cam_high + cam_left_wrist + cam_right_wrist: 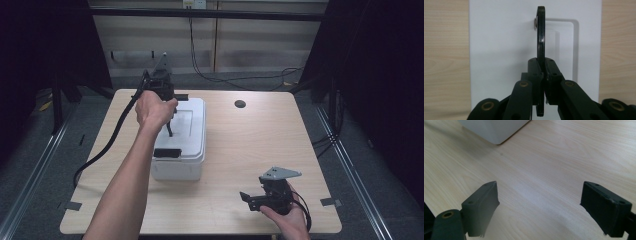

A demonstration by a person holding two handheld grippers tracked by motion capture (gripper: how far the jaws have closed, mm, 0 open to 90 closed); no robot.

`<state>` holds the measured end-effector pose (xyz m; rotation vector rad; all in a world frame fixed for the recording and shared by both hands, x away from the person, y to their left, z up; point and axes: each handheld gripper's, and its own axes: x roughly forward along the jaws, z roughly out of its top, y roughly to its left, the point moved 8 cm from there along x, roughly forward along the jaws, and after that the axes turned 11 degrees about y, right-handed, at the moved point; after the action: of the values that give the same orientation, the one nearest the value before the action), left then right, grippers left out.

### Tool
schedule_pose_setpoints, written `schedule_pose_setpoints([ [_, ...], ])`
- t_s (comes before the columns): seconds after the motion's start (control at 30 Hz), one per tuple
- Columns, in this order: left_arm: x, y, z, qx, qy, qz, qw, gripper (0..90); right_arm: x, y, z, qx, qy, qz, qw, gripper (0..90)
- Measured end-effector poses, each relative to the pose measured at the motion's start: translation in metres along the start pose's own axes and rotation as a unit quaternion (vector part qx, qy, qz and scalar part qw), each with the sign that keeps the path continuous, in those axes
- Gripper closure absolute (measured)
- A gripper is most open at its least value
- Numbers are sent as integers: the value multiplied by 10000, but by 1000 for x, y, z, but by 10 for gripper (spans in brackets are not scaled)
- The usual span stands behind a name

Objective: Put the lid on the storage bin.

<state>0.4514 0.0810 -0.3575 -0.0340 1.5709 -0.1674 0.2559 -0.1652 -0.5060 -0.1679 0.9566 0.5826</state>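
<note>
A white box (187, 150) stands left of the middle of the wooden table (260, 140). Its thin black handle (540, 32) stands up edge-on above a shallow recess in the white lid (499, 50). My left gripper (543, 72) is shut on that handle, pads pressed on both sides. In the high view the left gripper (169, 120) points down over the handle (170, 131) at the lid's middle. My right gripper (250, 197) rests low at the table's front right, open with only bare wood between its jaws (540, 202). A corner of the box (496, 130) lies ahead of it.
A black latch (167, 153) sits at the box's near edge and another (181, 96) at its far edge. A dark round hole (240, 104) is in the table's far side. The left cable (107, 145) trails off the left edge. Bare wood spreads right of the box.
</note>
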Motion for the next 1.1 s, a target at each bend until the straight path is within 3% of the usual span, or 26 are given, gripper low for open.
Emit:
schedule_pose_setpoints([
  [0.67,13,-4,1,22,77,40,10000,848,0,0,0,-24,12,-9,10000,139],
  [0.73,13,-4,0,74,158,27,9998,847,0,0,-1,-18,20,-11,10000,140],
  [1.1,16,-2,2,170,101,26,9998,841,0,0,-1,-26,15,-24,10000,139],
])
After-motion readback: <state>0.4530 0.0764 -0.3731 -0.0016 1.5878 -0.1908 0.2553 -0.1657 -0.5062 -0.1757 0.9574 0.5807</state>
